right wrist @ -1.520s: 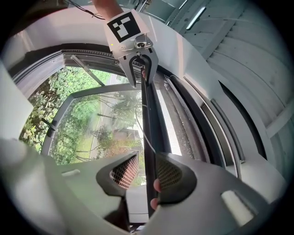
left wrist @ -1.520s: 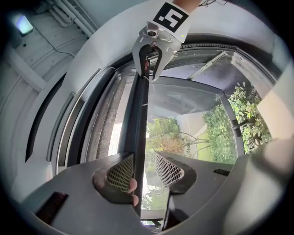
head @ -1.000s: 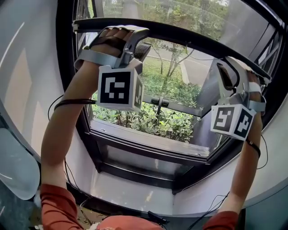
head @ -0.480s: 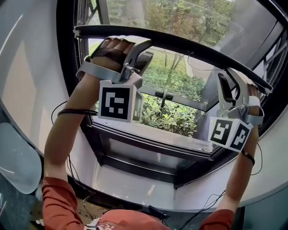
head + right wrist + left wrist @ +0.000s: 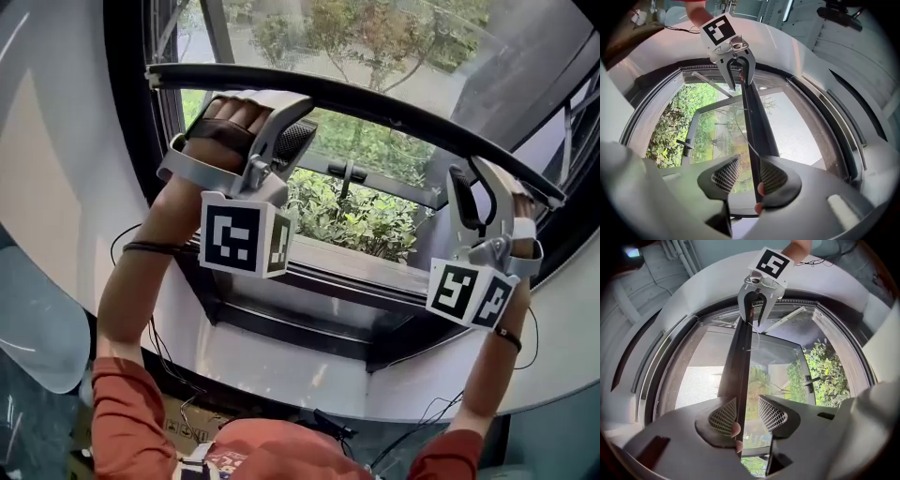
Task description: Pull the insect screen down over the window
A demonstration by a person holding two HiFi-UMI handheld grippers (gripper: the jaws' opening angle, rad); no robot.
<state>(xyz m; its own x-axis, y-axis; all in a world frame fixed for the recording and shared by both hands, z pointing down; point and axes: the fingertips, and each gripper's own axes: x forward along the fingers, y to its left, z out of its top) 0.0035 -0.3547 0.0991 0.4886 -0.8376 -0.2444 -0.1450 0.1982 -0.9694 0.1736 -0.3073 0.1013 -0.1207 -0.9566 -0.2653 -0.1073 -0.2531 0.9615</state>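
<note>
Spanning window (image 5: 309, 281), dark screen bar (image 5: 375, 100) sits between jaws: left gripper (image 5: 747, 413) apart, right gripper (image 5: 750, 174) opening.

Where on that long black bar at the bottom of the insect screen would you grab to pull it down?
Take the long black bar near each end, from the room side, straddling its thin edge. It spans the whole dark window frame, so two spaced holds should keep it level.
</note>
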